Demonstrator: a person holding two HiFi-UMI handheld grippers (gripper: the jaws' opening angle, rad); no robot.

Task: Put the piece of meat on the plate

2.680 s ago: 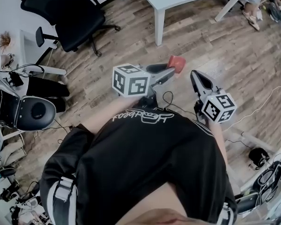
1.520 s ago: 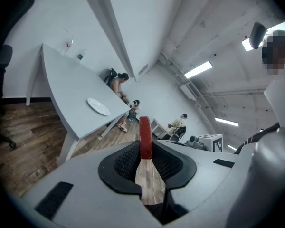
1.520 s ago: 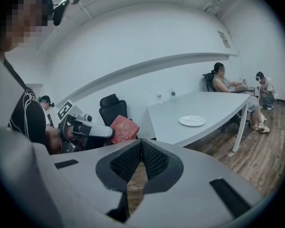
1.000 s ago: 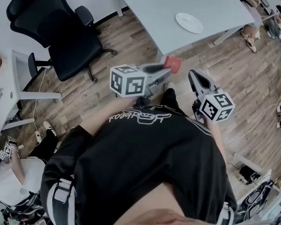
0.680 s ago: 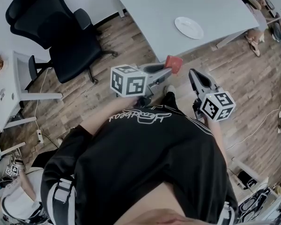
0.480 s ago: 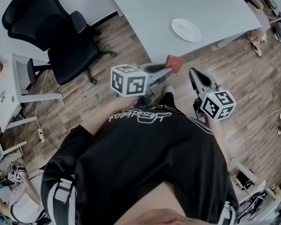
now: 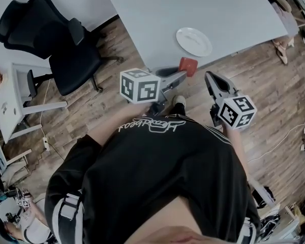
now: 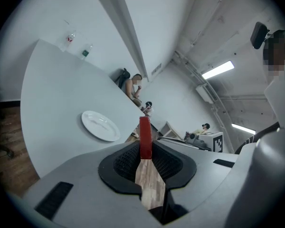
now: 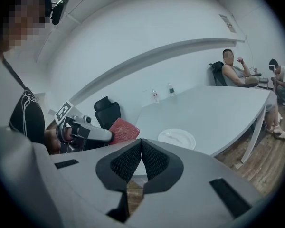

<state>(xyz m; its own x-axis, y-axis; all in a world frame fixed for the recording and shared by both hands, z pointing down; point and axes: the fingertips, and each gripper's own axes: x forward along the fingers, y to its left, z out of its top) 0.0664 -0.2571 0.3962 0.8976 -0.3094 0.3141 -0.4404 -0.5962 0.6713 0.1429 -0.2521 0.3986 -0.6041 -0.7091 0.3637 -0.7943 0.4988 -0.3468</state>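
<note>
Head view, centre: left gripper (image 7: 183,73) clamped on meat (image 7: 188,65), at table (image 7: 229,9) edge. Right gripper (image 7: 209,78) just right of it, jaws pressed together, empty. Plate (image 7: 193,41) on table, just above meat, not touching.

**Open office, pale walls, plank floor**

And here's the room: wood-plank floor (image 7: 274,90) all across, boards in mixed brown tones. A big pale table (image 7: 203,4) with a curved edge fills the top of the head view, standing on white legs. To its left, a black office chair (image 7: 71,60) with armrests on a wheeled base. Further left, a small white side desk (image 7: 10,105). The walls (image 9: 147,37) are plain and light. Up above, a bright strip light (image 8: 219,70) glows on the ceiling. At the table's far end, a seated person (image 9: 235,70).
</note>
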